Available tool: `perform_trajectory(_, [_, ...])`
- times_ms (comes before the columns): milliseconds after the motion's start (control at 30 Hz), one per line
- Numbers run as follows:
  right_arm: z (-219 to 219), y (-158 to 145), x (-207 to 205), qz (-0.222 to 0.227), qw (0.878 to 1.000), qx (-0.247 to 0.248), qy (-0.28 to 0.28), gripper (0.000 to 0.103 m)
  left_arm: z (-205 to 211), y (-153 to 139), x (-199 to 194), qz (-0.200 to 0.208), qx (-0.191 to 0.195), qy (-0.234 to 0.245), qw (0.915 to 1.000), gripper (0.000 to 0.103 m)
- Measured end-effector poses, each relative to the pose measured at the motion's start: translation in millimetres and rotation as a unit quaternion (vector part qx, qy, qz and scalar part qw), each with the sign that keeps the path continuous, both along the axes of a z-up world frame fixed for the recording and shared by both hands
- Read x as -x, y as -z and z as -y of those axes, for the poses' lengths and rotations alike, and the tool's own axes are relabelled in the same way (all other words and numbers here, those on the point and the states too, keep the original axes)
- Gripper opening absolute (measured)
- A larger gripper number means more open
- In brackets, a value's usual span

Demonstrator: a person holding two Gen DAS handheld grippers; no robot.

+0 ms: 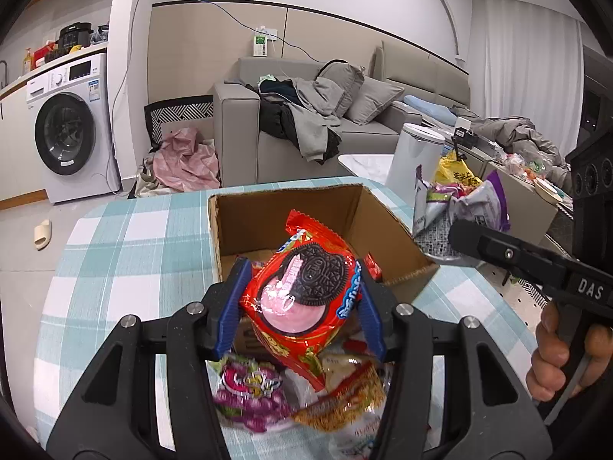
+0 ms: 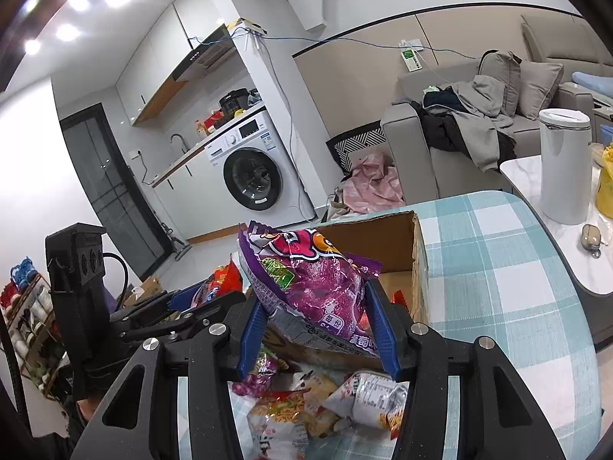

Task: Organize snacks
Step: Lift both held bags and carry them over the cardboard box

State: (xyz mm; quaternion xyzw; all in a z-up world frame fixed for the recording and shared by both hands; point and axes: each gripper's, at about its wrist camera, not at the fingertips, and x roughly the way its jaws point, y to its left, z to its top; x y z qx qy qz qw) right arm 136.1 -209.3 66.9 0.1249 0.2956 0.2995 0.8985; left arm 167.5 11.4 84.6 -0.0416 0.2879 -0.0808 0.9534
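My left gripper (image 1: 300,299) is shut on a red Oreo packet (image 1: 306,291) and holds it above the near edge of an open cardboard box (image 1: 276,214) on the checked table. My right gripper (image 2: 316,326) is shut on a purple snack bag (image 2: 310,283) and holds it in front of the same box (image 2: 398,245). Loose snack packets (image 1: 306,395) lie on the table under both grippers; they also show in the right wrist view (image 2: 318,402). The right gripper's body (image 1: 536,264) shows at the right of the left wrist view.
The table has a teal checked cloth (image 1: 126,253). More snack bags (image 1: 459,195) lie in a mesh basket to the box's right. A white bin (image 2: 563,165) stands on a marble side table. A grey sofa (image 1: 306,130) and a washing machine (image 1: 69,134) are behind.
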Motion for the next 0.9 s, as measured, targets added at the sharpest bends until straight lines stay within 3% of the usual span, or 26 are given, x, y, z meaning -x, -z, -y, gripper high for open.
perform_trajectory(900, [-18, 35, -55, -0.054, 0.998, 0.011, 0.037, 0.051, 5, 47, -75, -0.018, -0.002, -0.017, 0.9997, 0.050])
